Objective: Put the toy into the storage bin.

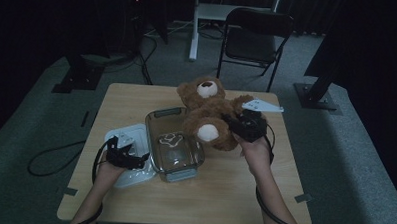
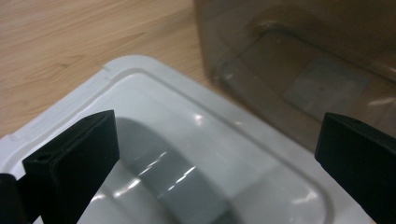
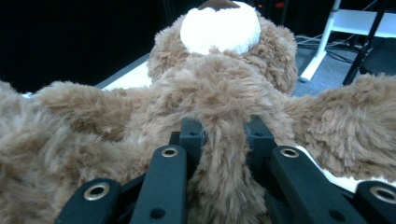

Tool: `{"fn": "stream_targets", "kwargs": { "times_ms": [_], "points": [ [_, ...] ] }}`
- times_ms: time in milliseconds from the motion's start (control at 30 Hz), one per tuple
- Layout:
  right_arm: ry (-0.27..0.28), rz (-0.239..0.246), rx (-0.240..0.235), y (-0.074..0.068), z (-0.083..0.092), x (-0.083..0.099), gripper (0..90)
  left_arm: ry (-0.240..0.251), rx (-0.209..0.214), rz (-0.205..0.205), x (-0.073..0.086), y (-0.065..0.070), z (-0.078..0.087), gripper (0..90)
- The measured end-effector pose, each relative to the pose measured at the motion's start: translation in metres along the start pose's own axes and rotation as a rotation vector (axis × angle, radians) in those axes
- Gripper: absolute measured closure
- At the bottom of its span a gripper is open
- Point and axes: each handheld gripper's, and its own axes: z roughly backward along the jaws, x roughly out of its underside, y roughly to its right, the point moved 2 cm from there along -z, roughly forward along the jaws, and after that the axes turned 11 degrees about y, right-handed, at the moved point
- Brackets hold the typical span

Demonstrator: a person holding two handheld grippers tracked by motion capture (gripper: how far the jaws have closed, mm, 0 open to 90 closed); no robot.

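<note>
A: Fig. 1, tool first. My right gripper is clamped on a pinch of fur of the brown plush teddy bear, which hangs at the far rim of the clear glass baking dish; my left gripper, jaws apart, hovers over the white plastic lid.

B: Advice for the step?

A: I'd lift the bear clear of the rim and keep it from swinging. Pale wooden table, grey carpet, black folding chair behind
</note>
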Motion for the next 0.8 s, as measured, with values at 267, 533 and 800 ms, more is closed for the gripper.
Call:
{"fn": "stream_targets", "kwargs": {
  "times_ms": [267, 533, 800],
  "points": [
    [0.011, 0.016, -0.018, -0.008, 0.001, -0.005, 74.9, -0.004, 0.02, -0.024, -0.007, 0.011, -0.005, 0.7],
    [0.018, 0.024, -0.042, -0.018, -0.002, -0.011, 74.9, -0.005, 0.04, -0.036, -0.01, 0.018, -0.01, 0.7],
    [0.012, 0.037, -0.074, -0.035, -0.014, -0.012, 75.0, -0.009, 0.059, -0.057, -0.017, 0.026, -0.016, 0.7]
  ]
}}
